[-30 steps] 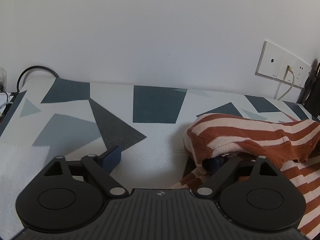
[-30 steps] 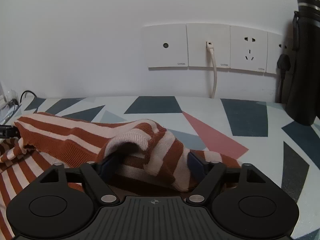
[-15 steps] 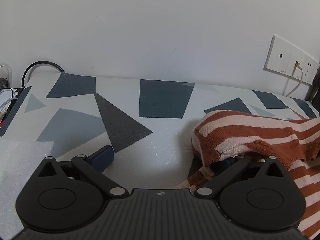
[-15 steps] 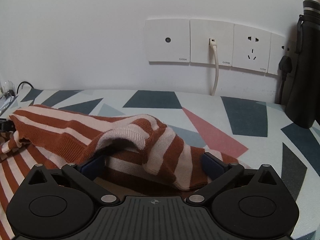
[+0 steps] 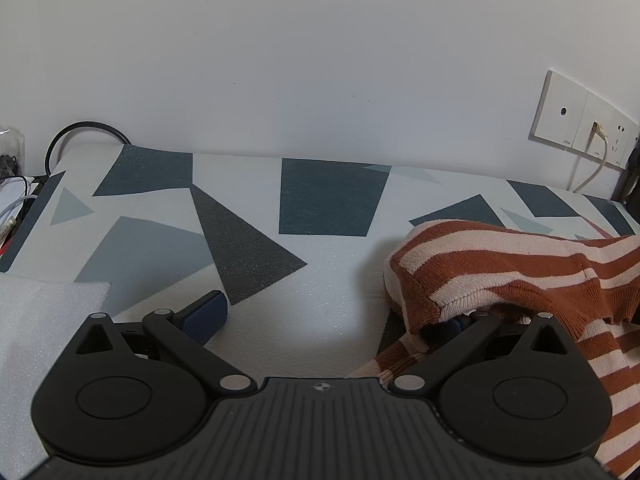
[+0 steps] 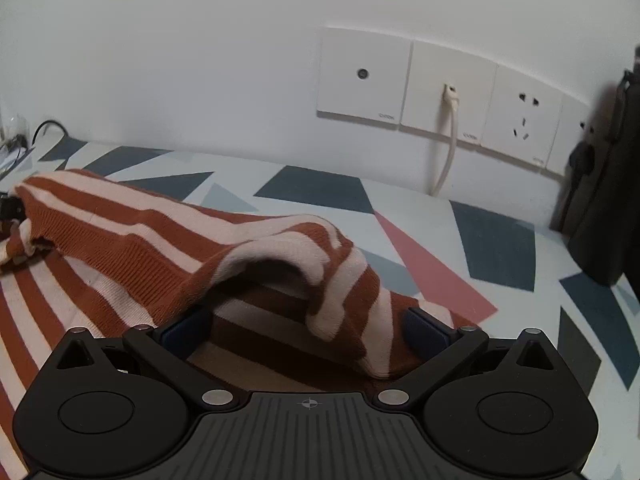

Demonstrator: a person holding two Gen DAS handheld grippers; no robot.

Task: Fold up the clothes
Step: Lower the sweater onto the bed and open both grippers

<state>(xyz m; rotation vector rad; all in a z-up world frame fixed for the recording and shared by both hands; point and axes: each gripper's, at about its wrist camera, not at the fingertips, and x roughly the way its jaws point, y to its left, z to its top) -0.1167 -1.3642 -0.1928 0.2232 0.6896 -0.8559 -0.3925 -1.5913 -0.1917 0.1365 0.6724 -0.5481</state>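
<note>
The rust-and-cream striped knit sweater (image 6: 168, 240) lies on the counter (image 5: 328, 280) with one edge doubled over into a raised, unflattened fold, so a first fold looks laid but not smoothed, and the rest is left to do. The right tongs (image 6: 308, 330) have just been opening and stand spread, the folded edge draped loosely between the jaws, unpinched. The left tongs (image 5: 332, 320) have likewise spread, gripping nothing, the sweater's corner drooping over their right-hand jaw.

Soft even light, fisheye bowing, dark corners, sharp.
</note>
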